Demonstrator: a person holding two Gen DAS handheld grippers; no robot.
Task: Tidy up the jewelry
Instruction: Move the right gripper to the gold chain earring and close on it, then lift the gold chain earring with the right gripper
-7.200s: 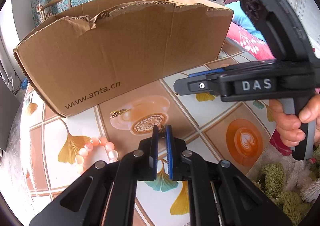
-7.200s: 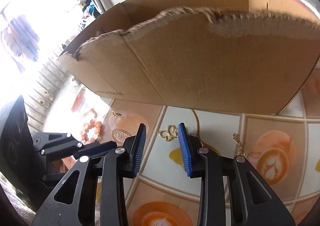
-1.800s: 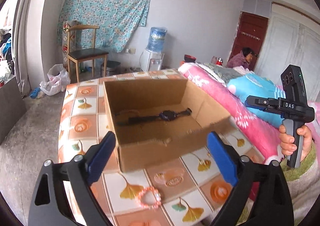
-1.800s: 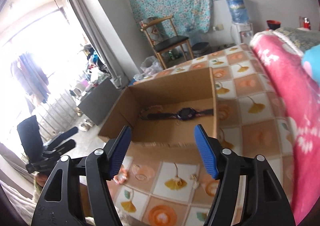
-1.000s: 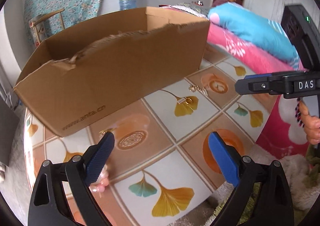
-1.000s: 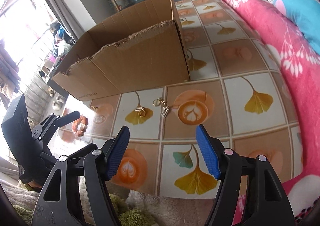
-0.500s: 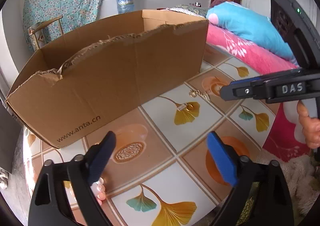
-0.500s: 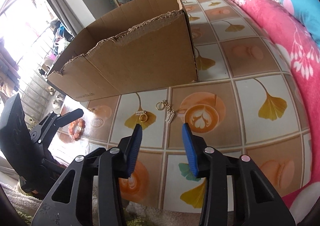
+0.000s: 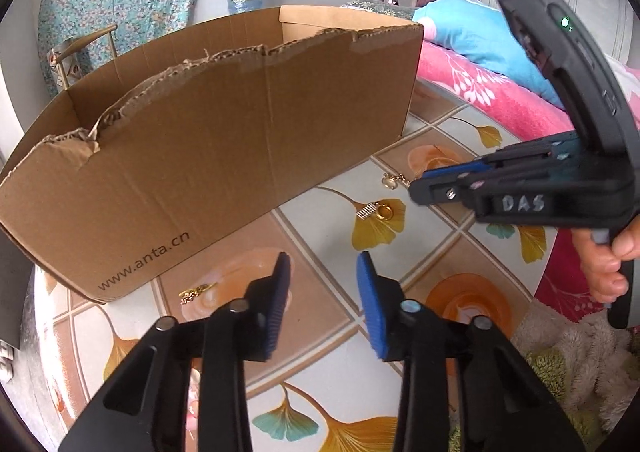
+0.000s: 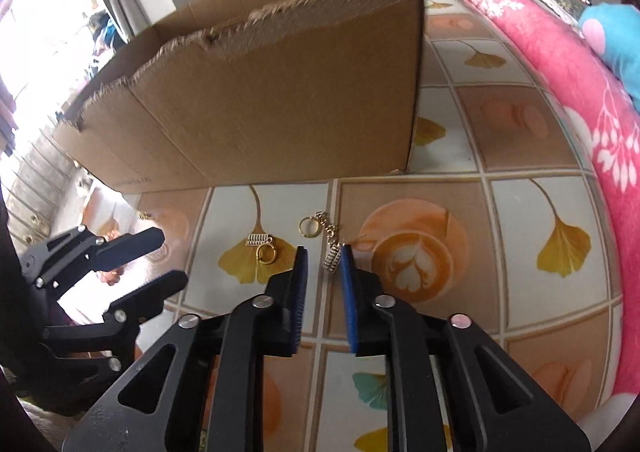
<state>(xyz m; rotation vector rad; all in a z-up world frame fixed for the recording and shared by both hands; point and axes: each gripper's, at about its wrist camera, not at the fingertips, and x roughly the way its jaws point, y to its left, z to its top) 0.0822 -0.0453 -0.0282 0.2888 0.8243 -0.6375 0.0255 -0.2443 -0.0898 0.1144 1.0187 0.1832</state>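
Note:
A gold chain earring (image 10: 331,260) with a ring (image 10: 308,227) lies on the tiled tabletop (image 10: 480,211). Its bar pendant sits between the tips of my right gripper (image 10: 323,264), whose jaws are closing; the blue pads do not touch it. A second gold earring (image 10: 262,246) rests on a ginkgo leaf print just to the left. My left gripper (image 9: 324,276) hovers over the table with its jaws closing on nothing. A small gold piece (image 9: 196,293) lies to its left, near the cardboard box (image 9: 220,131). The box's inside is hidden.
The box (image 10: 280,91) stands close behind the jewelry. A pink blanket (image 10: 560,91) borders the table on the right. A person's hand (image 9: 604,264) holds the right gripper's handle. Pink beads (image 10: 112,276) show behind the left gripper (image 10: 172,258). A fluffy rug (image 9: 580,352) lies below the table edge.
Both grippers' jaws have narrowed a lot. The right gripper has come down and closer to the chain earring, whose pendant now lies between its tips. The left gripper has stayed put.

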